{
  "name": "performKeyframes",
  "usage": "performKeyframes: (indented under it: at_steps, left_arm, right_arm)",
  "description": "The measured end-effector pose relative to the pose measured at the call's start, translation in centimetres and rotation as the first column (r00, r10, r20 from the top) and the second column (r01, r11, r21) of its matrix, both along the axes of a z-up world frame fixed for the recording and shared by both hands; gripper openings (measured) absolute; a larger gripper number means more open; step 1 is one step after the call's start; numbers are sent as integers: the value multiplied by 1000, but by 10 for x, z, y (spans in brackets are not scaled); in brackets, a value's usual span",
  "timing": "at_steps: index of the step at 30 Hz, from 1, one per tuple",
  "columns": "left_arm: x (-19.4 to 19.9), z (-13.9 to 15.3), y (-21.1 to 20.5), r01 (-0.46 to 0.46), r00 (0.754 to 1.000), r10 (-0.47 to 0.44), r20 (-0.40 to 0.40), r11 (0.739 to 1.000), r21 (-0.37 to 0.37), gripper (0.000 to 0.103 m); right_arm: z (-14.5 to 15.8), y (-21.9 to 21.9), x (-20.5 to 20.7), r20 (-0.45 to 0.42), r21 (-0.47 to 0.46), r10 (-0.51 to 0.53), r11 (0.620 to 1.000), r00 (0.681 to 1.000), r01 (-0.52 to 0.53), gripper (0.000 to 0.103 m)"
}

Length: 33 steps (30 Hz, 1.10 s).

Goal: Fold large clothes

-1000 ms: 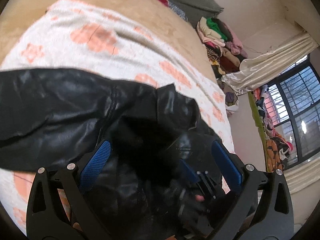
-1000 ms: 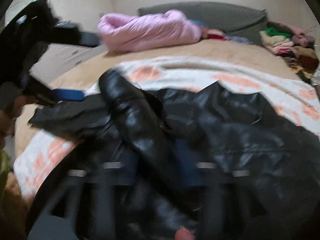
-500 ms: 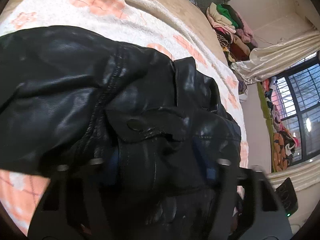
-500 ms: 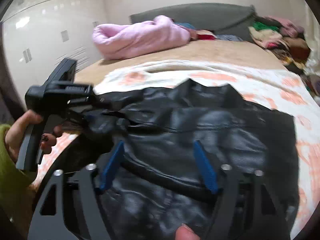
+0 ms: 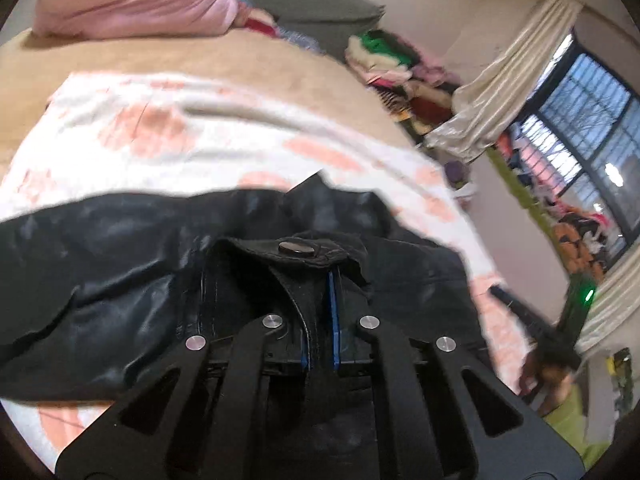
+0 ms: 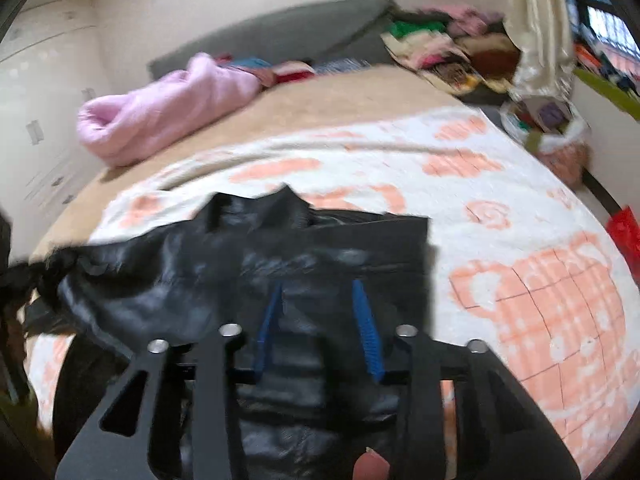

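A black leather jacket (image 5: 120, 272) lies on a white blanket with orange patterns (image 5: 160, 128) on the bed. My left gripper (image 5: 320, 292) is shut on a jacket flap that bears a metal snap button (image 5: 296, 247). In the right wrist view the jacket (image 6: 168, 280) spreads to the left, and my right gripper (image 6: 316, 296) has its blue fingers (image 6: 366, 320) closed part way around a fold of black leather. The right gripper also shows blurred at the right edge of the left wrist view (image 5: 560, 328).
A pink quilt (image 6: 160, 108) lies at the head of the bed by a grey headboard (image 6: 280, 36). Piles of clothes (image 6: 448, 48) stand beside a cream curtain (image 5: 500, 92) and a window (image 5: 580, 120). The white blanket (image 6: 520, 240) extends right of the jacket.
My left gripper has closed on the jacket's snap flap and lifted it. My right gripper's fingers have narrowed around a leather fold, and the jacket has bunched toward the left.
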<state>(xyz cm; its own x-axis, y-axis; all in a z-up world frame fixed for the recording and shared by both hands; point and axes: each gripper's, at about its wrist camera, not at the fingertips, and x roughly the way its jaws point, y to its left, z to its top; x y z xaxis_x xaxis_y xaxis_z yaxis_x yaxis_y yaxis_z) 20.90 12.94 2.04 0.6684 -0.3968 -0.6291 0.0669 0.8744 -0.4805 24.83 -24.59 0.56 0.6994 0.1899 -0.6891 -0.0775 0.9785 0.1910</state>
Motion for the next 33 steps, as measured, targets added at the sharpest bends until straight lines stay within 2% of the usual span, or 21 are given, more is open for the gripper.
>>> performKeyframes:
  at_steps: [3, 7, 9, 10, 12, 14, 17, 18, 19, 20, 21, 24, 25, 27, 30, 33]
  left_arm:
    - [10, -33, 6, -27, 997, 26, -77, 1000, -7, 2]
    - [13, -59, 17, -61, 984, 56, -168, 998, -21, 3]
    - [13, -65, 16, -54, 982, 53, -182, 999, 3, 3]
    - [13, -67, 15, -47, 982, 50, -180, 999, 20, 3]
    - [15, -68, 14, -51, 981, 52, -185, 999, 15, 3]
    - [16, -72, 18, -55, 980, 52, -193, 998, -9, 4]
    - [16, -73, 20, -60, 980, 54, -194, 998, -24, 4]
    - [14, -70, 18, -56, 981, 52, -186, 998, -14, 5]
    - [13, -67, 18, -56, 982, 54, -182, 998, -6, 7]
    - [12, -65, 18, -57, 982, 56, -179, 998, -2, 8]
    - [10, -61, 17, -59, 983, 60, -175, 998, 10, 13]
    - [4, -47, 12, -64, 983, 79, -165, 994, 93, 26]
    - [3, -42, 9, -63, 985, 80, -155, 992, 111, 28]
    - [-1, -31, 1, -60, 987, 85, -133, 981, 186, 32]
    - [-8, -11, -13, -65, 993, 94, -76, 945, 321, 46]
    - [-16, 0, -21, -71, 995, 91, -41, 934, 350, 46]
  right_arm:
    - [-17, -4, 24, -70, 52, -8, 999, 998, 12, 29]
    - [-44, -5, 49, -153, -20, -36, 999, 988, 33, 28]
    - [-61, -16, 56, -200, -22, -70, 998, 977, 67, 27]
    - [-70, -22, 58, -227, -2, -80, 997, 971, 82, 22]
    - [-80, -33, 60, -234, 36, -87, 995, 968, 98, 16]
    - [-85, -40, 60, -230, 77, -77, 992, 970, 97, 15]
    - [-79, -35, 56, -213, 47, -70, 996, 975, 82, 17]
    - [-72, -30, 52, -193, 17, -61, 998, 979, 66, 24]
    - [-65, -26, 48, -176, -2, -53, 999, 983, 53, 41]
    - [-58, -19, 43, -155, -23, -36, 999, 987, 33, 50]
    - [-52, -13, 37, -138, -45, -24, 999, 990, 18, 57]
    - [-39, 0, 20, -101, -70, 18, 997, 995, -25, 59]
    - [-36, 3, 16, -96, -67, 29, 997, 995, -35, 66]
    - [-30, 10, 5, -81, -69, 41, 997, 996, -47, 73]
    - [-28, 20, -7, -83, -84, 52, 995, 995, -59, 74]
    - [-30, 28, -20, -88, -109, 53, 992, 995, -62, 74]
